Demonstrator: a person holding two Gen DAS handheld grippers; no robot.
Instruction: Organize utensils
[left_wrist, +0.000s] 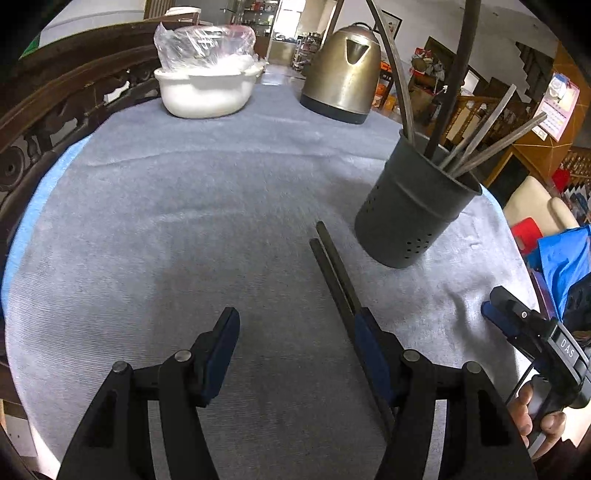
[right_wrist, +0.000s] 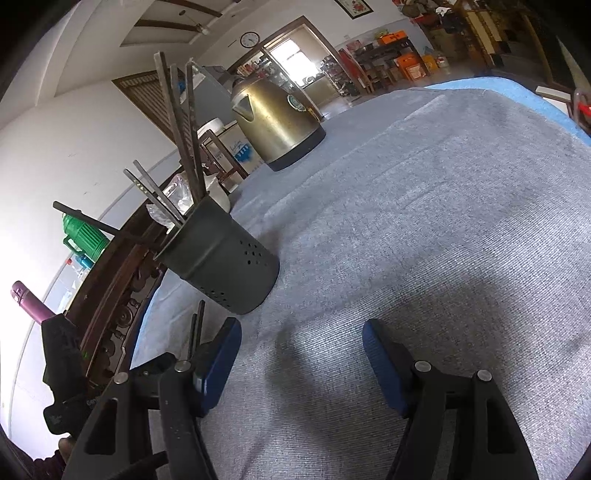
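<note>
Two dark chopsticks (left_wrist: 334, 266) lie side by side on the grey cloth (left_wrist: 184, 229), pointing toward a dark perforated metal utensil holder (left_wrist: 410, 206). The holder stands upright at the right and contains several chopsticks and long handles. My left gripper (left_wrist: 297, 317) hovers open over the cloth; the chopsticks pass under its right finger (left_wrist: 369, 343), and its pads do not press on them. My right gripper (right_wrist: 301, 325) is open above bare cloth with nothing between its fingers. The holder (right_wrist: 221, 258) stands ahead and left of it, and the chopstick tips (right_wrist: 195, 328) show behind its left finger.
A brass-coloured kettle (left_wrist: 343, 70) and a white bowl (left_wrist: 207, 92) with a plastic bag stand at the table's far side. A carved wooden rail (left_wrist: 44, 122) borders the left. The right gripper (left_wrist: 513, 317), held by a hand (left_wrist: 535, 417), is near the table's right edge.
</note>
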